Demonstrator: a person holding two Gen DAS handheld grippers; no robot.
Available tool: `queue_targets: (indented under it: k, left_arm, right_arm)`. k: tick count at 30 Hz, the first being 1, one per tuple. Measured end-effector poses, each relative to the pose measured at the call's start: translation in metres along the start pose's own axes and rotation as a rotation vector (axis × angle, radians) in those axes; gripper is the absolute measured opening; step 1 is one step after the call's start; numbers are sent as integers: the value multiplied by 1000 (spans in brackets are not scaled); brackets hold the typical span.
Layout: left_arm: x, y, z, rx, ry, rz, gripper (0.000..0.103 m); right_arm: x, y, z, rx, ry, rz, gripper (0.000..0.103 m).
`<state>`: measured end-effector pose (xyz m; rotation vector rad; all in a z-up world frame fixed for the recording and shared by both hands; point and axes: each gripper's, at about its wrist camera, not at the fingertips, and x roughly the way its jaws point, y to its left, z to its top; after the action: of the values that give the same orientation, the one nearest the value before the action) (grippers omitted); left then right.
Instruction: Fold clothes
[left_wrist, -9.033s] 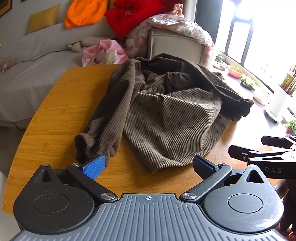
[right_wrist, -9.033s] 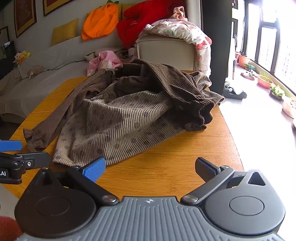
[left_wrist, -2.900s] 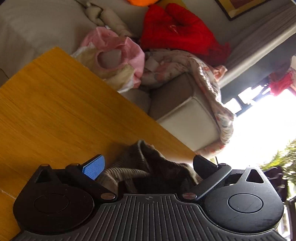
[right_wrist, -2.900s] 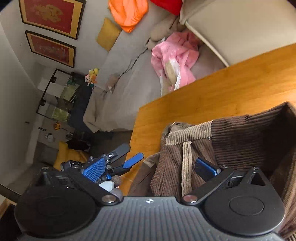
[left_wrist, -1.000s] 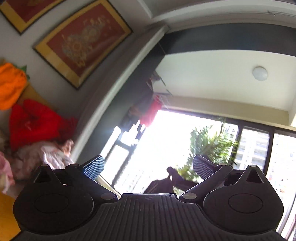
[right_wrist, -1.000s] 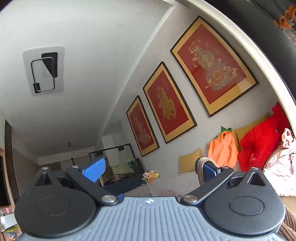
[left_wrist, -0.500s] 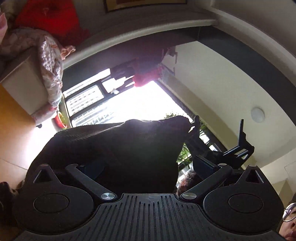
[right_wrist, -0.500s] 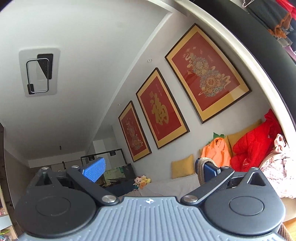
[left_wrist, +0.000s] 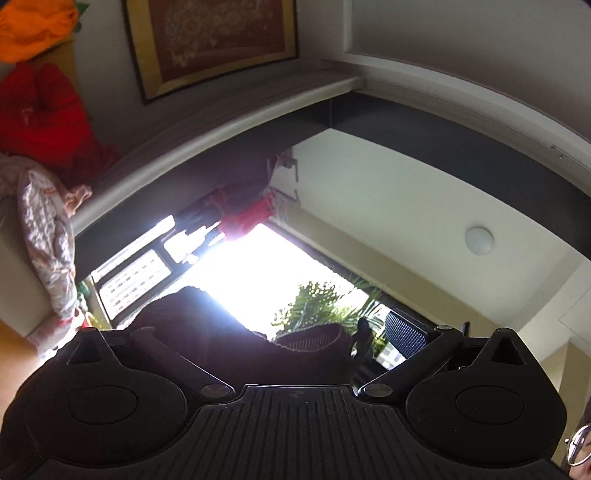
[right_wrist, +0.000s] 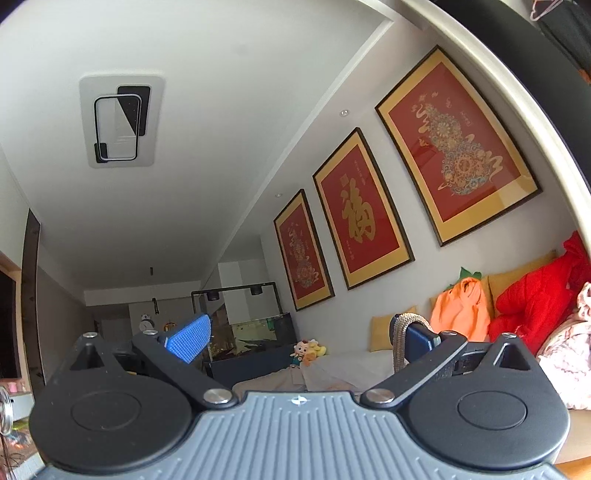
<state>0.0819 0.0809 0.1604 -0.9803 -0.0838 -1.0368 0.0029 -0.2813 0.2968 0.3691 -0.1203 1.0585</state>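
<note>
Both grippers point up toward the ceiling. The brown corduroy garment is a dark backlit mass draped over my left gripper and its left finger. My left fingers stand wide apart. In the right wrist view a ribbed hem of the garment is hooked over the right finger of my right gripper. Those fingers stand wide apart too, with the blue pad bare. The rest of the garment hangs out of sight below.
A bright window and plants lie ahead of the left gripper. A corner of the wooden table shows at far left. Framed red pictures, a sofa with orange and red clothes lie ahead of the right gripper.
Both grippers rose from the table with the garment and tilted up. Over the last half second the garment dropped lower in the left view, uncovering the window. The right view barely shifted.
</note>
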Motion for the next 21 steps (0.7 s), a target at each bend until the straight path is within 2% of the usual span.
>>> queue_targets:
  k: [4, 6, 8, 11, 14, 16, 18, 21]
  left_arm:
    - [-25, -77, 24, 251, -94, -10, 103]
    - [-31, -113, 26, 366, -105, 3, 103]
    - [-30, -147, 23, 481, -97, 56, 103]
    - [-19, -175, 19, 623, -97, 148, 103]
    - [-4, -167, 29, 654, -82, 232, 103]
    - [5, -144, 43, 623, -52, 291, 103]
    - [15, -108, 57, 581, -19, 369, 103]
    - [32, -28, 76, 521, 37, 510, 103]
  right_arm:
    - [-30, 8, -4, -82, 0, -39, 103]
    - [-46, 12, -7, -93, 7, -28, 103]
    - [-52, 20, -6, -118, 0, -13, 103]
    - [-54, 35, -2, -177, -22, 3, 103]
    - [-44, 39, 4, -239, -32, 9, 103]
    - [-23, 27, 9, -254, -21, -4, 103]
    - [7, 0, 9, -238, 18, -40, 103]
    - [65, -64, -3, -159, 112, -107, 103]
